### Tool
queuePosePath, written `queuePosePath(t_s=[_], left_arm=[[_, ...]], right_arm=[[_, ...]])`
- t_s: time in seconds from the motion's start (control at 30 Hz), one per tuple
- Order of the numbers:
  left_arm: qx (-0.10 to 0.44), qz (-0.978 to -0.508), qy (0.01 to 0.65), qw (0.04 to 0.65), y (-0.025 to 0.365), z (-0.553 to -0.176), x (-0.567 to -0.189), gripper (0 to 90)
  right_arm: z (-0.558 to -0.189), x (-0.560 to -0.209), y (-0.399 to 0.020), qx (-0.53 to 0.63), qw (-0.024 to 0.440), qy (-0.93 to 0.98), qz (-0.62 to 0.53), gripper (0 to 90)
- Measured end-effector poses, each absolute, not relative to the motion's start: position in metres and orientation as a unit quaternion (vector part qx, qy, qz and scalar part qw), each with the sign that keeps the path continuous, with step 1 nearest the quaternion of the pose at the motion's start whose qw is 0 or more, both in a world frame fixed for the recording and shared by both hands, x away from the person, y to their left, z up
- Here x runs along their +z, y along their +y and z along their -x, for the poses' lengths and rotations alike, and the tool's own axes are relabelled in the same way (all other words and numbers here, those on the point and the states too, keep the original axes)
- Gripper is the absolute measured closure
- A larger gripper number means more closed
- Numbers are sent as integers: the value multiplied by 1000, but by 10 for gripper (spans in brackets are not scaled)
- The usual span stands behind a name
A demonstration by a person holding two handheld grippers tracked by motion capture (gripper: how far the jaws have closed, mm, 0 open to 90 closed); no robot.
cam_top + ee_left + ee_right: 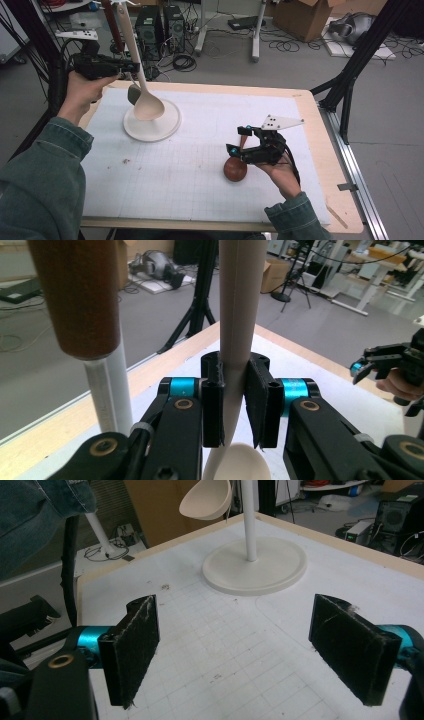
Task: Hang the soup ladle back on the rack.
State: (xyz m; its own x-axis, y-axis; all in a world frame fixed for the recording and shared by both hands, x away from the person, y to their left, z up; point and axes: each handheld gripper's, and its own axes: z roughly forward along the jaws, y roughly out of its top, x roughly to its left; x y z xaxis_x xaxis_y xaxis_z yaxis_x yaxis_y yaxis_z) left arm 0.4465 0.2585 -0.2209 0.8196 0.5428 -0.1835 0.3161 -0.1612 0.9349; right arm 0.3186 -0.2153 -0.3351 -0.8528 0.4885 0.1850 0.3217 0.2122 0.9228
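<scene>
My left gripper (134, 67) is raised at the table's far left, shut on the handle of a cream spoon (148, 107). The spoon hangs steeply, bowl down, just above a round white stand base (159, 129). In the left gripper view the pads (212, 405) press on both sides of the spoon handle (240, 305). My right gripper (239, 140) stands open near the table's right middle, over a brown rounded object (235, 170) on the mat. In the right gripper view my right gripper (235, 635) has nothing between its jaws, and the spoon bowl (206, 500) shows ahead.
A white pole (248, 525) rises from the stand base (272, 570). Beside the spoon a brown wooden handle (80, 295) sits by the pole (107, 390), with a small grey piece (133, 94) lower down. A white gridded mat (190, 165) covers the wooden table.
</scene>
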Motion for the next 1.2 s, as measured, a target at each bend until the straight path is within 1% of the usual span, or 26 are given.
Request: queuePosePath(t_s=[0.1,0.27,0.5,0.67,0.97,1.0,1.1,1.2], left_arm=[[98,-757,281,582,259,-444,-220,766],[112,-756,281,581,259,-440,-216,718],[126,-761,279,572,262,-436,-214,680],[142,-769,275,559,269,-427,-209,667],[148,-769,273,559,284,-419,-207,661],[146,-769,273,559,284,-419,-207,668],[139,-771,265,562,285,-417,-206,733],[131,-770,254,570,283,-414,-203,829]], right_arm=[[-319,-335,-216,571,74,774,-263,196],[-319,-335,-216,571,75,774,-263,195],[-321,-336,-218,570,73,774,-264,195],[-322,-334,-221,572,74,771,-268,195],[-322,-334,-221,569,73,774,-269,195],[-323,-335,-221,570,75,773,-269,195],[-324,-335,-222,569,75,773,-270,195],[-324,-335,-222,569,73,773,-271,195]])
